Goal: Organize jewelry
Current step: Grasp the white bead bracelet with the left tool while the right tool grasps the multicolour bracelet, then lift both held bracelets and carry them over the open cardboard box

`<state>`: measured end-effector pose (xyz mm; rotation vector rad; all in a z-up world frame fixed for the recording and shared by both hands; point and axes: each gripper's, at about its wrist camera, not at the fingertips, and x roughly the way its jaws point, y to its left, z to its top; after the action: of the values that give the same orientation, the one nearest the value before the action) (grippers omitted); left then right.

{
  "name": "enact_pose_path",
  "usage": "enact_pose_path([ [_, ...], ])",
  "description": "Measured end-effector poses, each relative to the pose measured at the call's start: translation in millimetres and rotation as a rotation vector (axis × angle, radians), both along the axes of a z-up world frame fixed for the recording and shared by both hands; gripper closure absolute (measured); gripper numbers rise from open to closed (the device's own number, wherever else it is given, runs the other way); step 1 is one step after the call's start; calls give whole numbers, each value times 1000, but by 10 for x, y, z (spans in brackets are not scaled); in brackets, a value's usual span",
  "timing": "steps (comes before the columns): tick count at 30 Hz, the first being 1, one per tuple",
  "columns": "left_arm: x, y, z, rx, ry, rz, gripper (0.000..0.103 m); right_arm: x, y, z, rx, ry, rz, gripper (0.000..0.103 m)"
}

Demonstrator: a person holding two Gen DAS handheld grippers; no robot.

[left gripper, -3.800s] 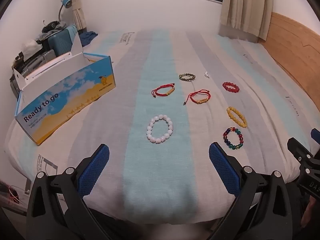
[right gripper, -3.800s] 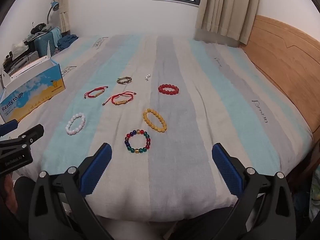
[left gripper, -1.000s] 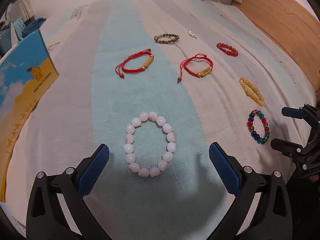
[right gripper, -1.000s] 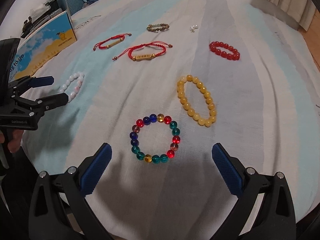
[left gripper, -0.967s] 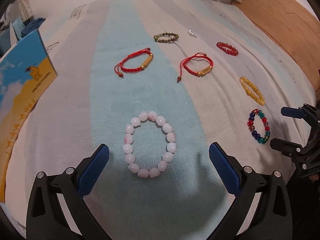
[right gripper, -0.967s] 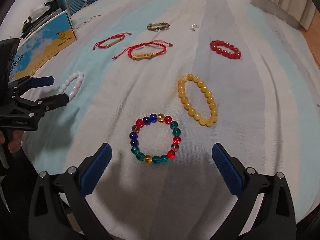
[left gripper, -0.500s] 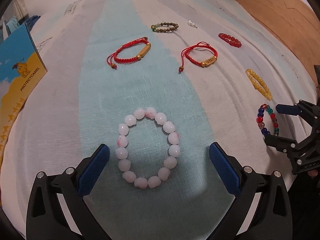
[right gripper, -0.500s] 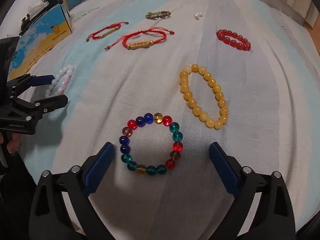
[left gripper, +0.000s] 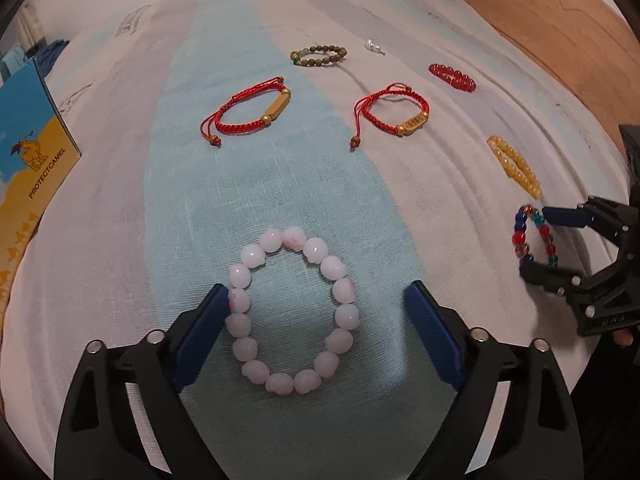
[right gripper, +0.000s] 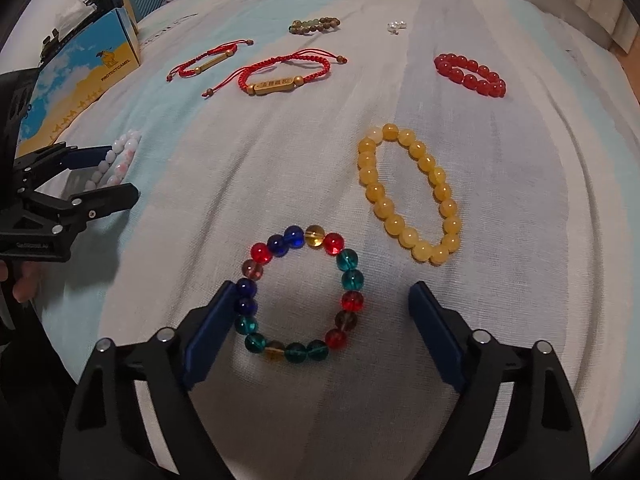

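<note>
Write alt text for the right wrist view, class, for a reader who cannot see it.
The right gripper, jaws just closing, straddles a multicoloured bead bracelet on a striped bedspread; its left pad touches the beads. Beyond lie a yellow bead bracelet, a red bead bracelet and two red cord bracelets.

Box (left gripper: 28,152) cut off leftward

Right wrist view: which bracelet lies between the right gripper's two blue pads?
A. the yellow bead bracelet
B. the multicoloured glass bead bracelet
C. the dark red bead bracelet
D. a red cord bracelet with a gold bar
B. The multicoloured bead bracelet lies on the bedspread between the right gripper pads, which have just been closing in on it; the yellow bracelet lies beyond the right pad.
</note>
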<state>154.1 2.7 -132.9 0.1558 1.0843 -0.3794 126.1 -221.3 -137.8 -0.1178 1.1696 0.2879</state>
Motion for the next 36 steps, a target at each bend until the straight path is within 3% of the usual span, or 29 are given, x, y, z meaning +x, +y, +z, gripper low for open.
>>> enact_pose_path([
  [6,-13,35,11,25,-7,-14,36,-12,-20,8,-13,6,5,32],
  [13,-17,82,11,38,8,6,49,-20,-24,3,-3,8,-5,33],
  [16,-37,77,25,37,8,4,57,-28,-44,15,1,4,-27,40],
  [21,-68,64,41,25,4,-1,72,-37,-54,53,-14,0,-27,61],
  [24,-78,72,48,22,5,0,80,-30,-73,56,-16,2,-32,66],
  [36,-73,75,71,10,9,0,85,-15,-151,72,-12,-1,-65,86],
])
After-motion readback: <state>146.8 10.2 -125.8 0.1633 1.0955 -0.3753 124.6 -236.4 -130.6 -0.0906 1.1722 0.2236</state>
